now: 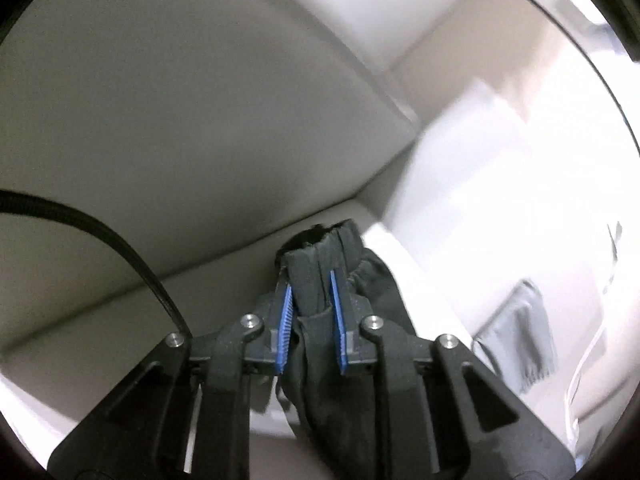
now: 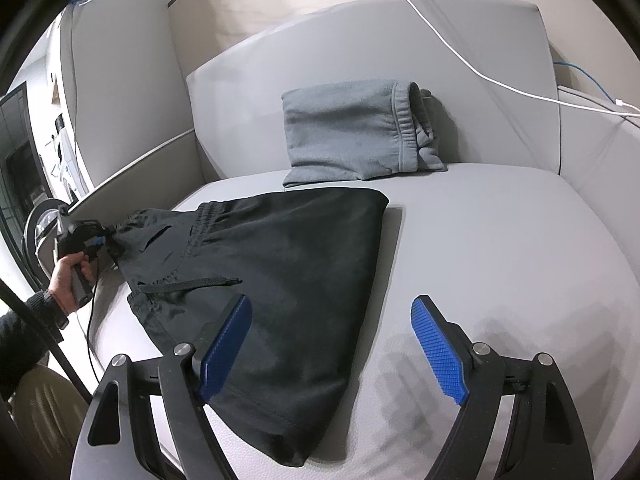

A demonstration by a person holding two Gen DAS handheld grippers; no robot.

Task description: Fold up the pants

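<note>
- Where the left wrist view looks along its own fingers, the left gripper (image 1: 311,280) pinches a bunched band of the black pants (image 1: 320,256), the blue pads (image 1: 335,304) pressing the cloth from both sides.
- That same view shows the cloth hanging down between the black arms of the gripper, with a pale cushion wall behind it; the rest is blurred and overexposed, so the grey patch at lower right may be the grey garment (image 1: 520,344), but I cannot tell for sure.
- The right wrist view gives what the left one lacks: the whole layout. The black pants (image 2: 272,280) lie spread on the seat of a light grey sofa (image 2: 500,240), folded along one side, with a drawstring (image 2: 192,283) lying across the waist area.
- It also shows the left gripper (image 2: 96,240) from outside, at the far left edge of the seat, held in a person's hand (image 2: 66,276) and gripping the waistband corner, which lifts off the cushion.
- The right gripper (image 2: 332,344) has its jaws spread wide with nothing between them; its left finger (image 2: 226,344) sits over the lower part of the pants, its right one over bare cushion.
- Behind the pants, the folded grey garment (image 2: 352,136) leans against the backrest, and a white cable (image 2: 460,52) runs across the sofa back.
</note>
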